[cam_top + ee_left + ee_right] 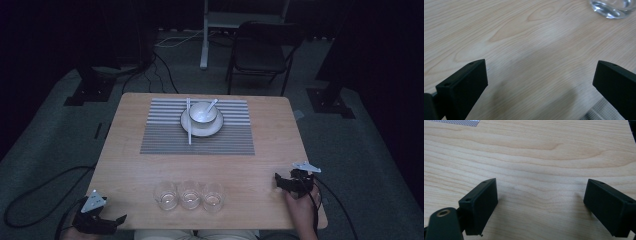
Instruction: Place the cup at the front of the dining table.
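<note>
Right now both grippers sit at the near edge of the wooden worktop (135,165), one at each corner, and neither holds anything. Seen from above, the left gripper (120,219) hangs at the near left corner with its jaws pointing right, toward a row of three clear glasses (189,195). Those glasses stand side by side near the front edge, close together, roughly midway between the two grippers. From the left gripper view, its jaws are spread wide over bare wood, and the base of one glass (611,8) shows at the top right, well apart from them.

Over at the near right corner, the right gripper (277,181) rests in a hand (300,205), jaws pointing left along the worktop. Its own view shows the jaws wide apart with plain wood grain between them.

Farther back, a striped mat (165,135) lies across the middle of the worktop. On it sits a white plate (212,131) carrying a white bowl (202,114), with a spoon (212,104) leaning in the bowl. A pair of pale chopsticks (189,127) lies across the left side of the plate.
</note>
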Demonstrator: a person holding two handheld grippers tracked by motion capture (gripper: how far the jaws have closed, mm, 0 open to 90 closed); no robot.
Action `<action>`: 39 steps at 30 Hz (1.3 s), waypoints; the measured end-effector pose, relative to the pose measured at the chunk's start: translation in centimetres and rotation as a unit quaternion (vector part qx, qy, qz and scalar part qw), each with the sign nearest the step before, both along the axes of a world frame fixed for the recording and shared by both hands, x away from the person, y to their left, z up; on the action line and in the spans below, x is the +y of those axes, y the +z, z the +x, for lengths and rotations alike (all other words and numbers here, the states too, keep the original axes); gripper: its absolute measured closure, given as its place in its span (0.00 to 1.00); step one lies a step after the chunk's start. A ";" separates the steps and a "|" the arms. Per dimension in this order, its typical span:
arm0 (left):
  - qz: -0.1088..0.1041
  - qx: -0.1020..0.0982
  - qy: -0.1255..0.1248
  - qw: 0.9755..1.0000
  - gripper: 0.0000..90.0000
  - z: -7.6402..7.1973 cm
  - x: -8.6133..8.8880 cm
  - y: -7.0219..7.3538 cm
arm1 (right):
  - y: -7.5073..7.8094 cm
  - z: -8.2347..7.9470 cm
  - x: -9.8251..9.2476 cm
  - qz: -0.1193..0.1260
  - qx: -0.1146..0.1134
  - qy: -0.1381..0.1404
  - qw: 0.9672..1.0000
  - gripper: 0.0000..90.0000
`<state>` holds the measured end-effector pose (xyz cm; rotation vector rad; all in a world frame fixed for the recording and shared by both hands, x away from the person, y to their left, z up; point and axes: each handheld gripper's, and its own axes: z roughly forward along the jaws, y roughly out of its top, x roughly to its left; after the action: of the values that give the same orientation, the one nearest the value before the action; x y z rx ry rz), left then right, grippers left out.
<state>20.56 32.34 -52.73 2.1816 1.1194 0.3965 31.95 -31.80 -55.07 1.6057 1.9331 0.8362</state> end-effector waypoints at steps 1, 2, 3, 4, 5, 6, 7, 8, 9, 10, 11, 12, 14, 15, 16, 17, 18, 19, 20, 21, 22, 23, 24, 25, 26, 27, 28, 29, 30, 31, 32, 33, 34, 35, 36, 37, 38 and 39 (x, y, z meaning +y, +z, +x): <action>-0.003 -0.002 -0.001 1.000 0.00 0.0 -0.2 0.1 | 0.0 0.0 0.0 0.000 0.000 0.000 1.000 0.13; -0.009 -0.001 -0.008 1.000 0.00 0.1 -0.3 0.2 | 0.0 0.0 0.0 0.000 0.000 0.000 1.000 0.13; -0.009 -0.001 -0.008 1.000 0.00 0.1 -0.3 0.2 | 0.0 0.0 0.0 0.000 0.000 0.000 1.000 0.13; -0.016 -0.004 -0.013 1.000 0.00 0.2 -0.6 0.4 | 0.0 0.0 0.0 0.000 0.000 0.000 1.000 0.13; -0.016 -0.004 -0.013 1.000 0.00 0.2 -0.6 0.4 | 0.0 0.0 0.0 0.000 0.000 0.000 1.000 0.13; -0.019 -0.008 -0.020 1.000 0.00 0.3 -1.0 0.4 | 0.0 0.0 0.0 0.000 0.000 0.000 1.000 0.13; -0.021 -0.007 -0.026 0.999 0.00 0.4 -1.2 0.4 | 0.0 0.0 0.0 0.000 0.000 0.000 1.000 0.13; -0.021 -0.007 -0.026 0.999 0.00 0.4 -1.2 0.4 | 0.0 0.0 0.0 0.000 0.000 0.000 1.000 0.13; -0.019 -0.008 -0.030 0.999 0.00 0.5 -1.5 0.4 | 0.0 0.0 0.0 0.000 0.000 0.000 1.000 0.13; -0.017 -0.004 -0.039 0.999 0.00 0.6 -1.9 0.4 | 0.0 0.0 0.0 0.000 0.000 0.000 1.000 0.13; -0.017 -0.004 -0.039 0.999 0.00 0.6 -1.9 0.4 | 0.0 0.0 0.0 0.000 0.000 0.000 1.000 0.13; -0.017 -0.003 -0.045 0.999 0.00 0.8 -2.4 0.3 | 0.0 0.0 0.0 0.000 0.000 0.000 1.000 0.13; -0.013 -0.007 -0.050 0.999 0.00 1.0 -2.9 0.3 | 0.0 0.0 0.0 0.000 0.000 0.000 1.000 0.13; -0.016 -0.004 -0.059 0.998 0.00 1.1 -3.1 0.4 | 0.0 0.0 0.0 0.000 0.000 0.000 1.000 0.13; -0.014 -0.007 -0.059 0.998 0.00 1.1 -3.4 0.4 | 0.0 0.0 0.0 0.000 0.000 0.000 1.000 0.13; -0.014 -0.005 -0.065 0.998 0.00 1.2 -3.7 0.4 | 0.0 0.0 0.0 0.000 0.000 0.000 1.000 0.13; -0.014 -0.005 -0.065 0.998 0.00 1.2 -3.7 0.4 | 0.0 0.0 0.0 0.000 0.000 0.000 1.000 0.13; -0.016 -0.004 -0.070 0.997 0.00 1.3 -3.9 0.3 | 0.0 0.0 0.0 0.000 0.000 0.000 1.000 0.13; -0.014 -0.006 -0.070 0.997 0.00 1.4 -4.2 0.3 | 0.0 0.0 0.0 0.000 0.000 0.000 1.000 0.13; -0.014 -0.003 -0.077 0.997 0.00 1.5 -4.4 0.3 | 0.0 0.0 0.0 0.000 0.000 0.000 1.000 0.13; -0.013 -0.005 -0.080 0.997 0.00 1.6 -4.7 0.3 | 0.0 0.0 0.0 0.000 0.000 0.000 1.000 0.13; -0.014 -0.005 -0.083 0.996 0.00 1.6 -4.9 0.3 | 0.0 0.0 0.0 0.000 0.000 0.000 1.000 0.13; -0.013 -0.008 -0.088 0.996 0.02 1.7 -5.1 0.3 | 0.0 0.0 0.0 0.000 0.000 0.000 1.000 0.13; -0.011 -0.011 -0.088 0.996 0.02 1.7 -5.4 0.3 | 0.0 0.0 0.0 0.000 0.000 0.000 1.000 0.13; -0.014 -0.009 -0.095 0.995 0.02 1.8 -5.6 0.3 | 0.0 0.0 0.0 0.000 0.000 0.000 1.000 0.13; -0.012 -0.011 -0.096 0.995 0.02 1.9 -5.9 0.3 | 0.0 0.0 0.0 0.000 0.000 0.000 1.000 0.13; -0.012 -0.011 -0.096 0.995 0.02 1.9 -5.9 0.3 | 0.0 0.0 0.0 0.000 0.000 0.000 1.000 0.13; -0.013 -0.011 -0.100 0.995 0.02 2.1 -6.3 0.3 | 0.0 0.0 0.0 0.000 0.000 0.000 1.000 0.13; -0.013 -0.011 -0.100 0.995 0.02 2.1 -6.3 0.3 | 0.0 0.0 0.0 0.000 0.000 0.000 1.000 0.13; -0.014 -0.009 -0.104 0.994 0.02 2.2 -6.5 0.3 | 0.0 0.0 0.0 0.000 0.000 0.000 1.000 0.13; -0.017 -0.008 -0.107 0.994 0.02 2.3 -6.7 0.3 | 0.0 0.0 0.0 0.000 0.000 0.000 1.000 0.13; -0.016 -0.009 -0.115 0.993 0.02 2.5 -7.1 0.3 | 0.0 0.0 0.0 0.000 0.000 0.000 1.000 0.13; -0.014 -0.011 -0.115 0.993 0.02 2.5 -7.3 0.4 | 0.0 0.0 0.0 0.000 0.000 0.000 1.000 0.13; -0.014 -0.011 -0.115 0.993 0.02 2.5 -7.3 0.4 | 0.0 0.0 0.0 0.000 0.000 0.000 1.000 0.13; -0.017 -0.010 -0.123 0.992 0.02 2.7 -7.8 0.4 | 0.0 0.0 0.0 0.000 0.000 0.000 1.000 0.13; -0.016 -0.011 -0.122 0.992 0.02 2.8 -8.1 0.4 | 0.0 0.0 0.0 0.000 0.000 0.000 1.000 0.13; -0.016 -0.011 -0.128 0.992 0.02 2.9 -8.3 0.5 | 0.0 0.0 0.0 0.000 0.000 0.000 1.000 0.13; -0.016 -0.011 -0.128 0.992 0.02 2.9 -8.3 0.5 | 0.0 0.0 0.0 0.000 0.000 0.000 1.000 0.13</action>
<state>23.43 24.01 -52.27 2.2509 0.8135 0.2846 31.95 -31.80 -55.07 1.6057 1.9332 0.8363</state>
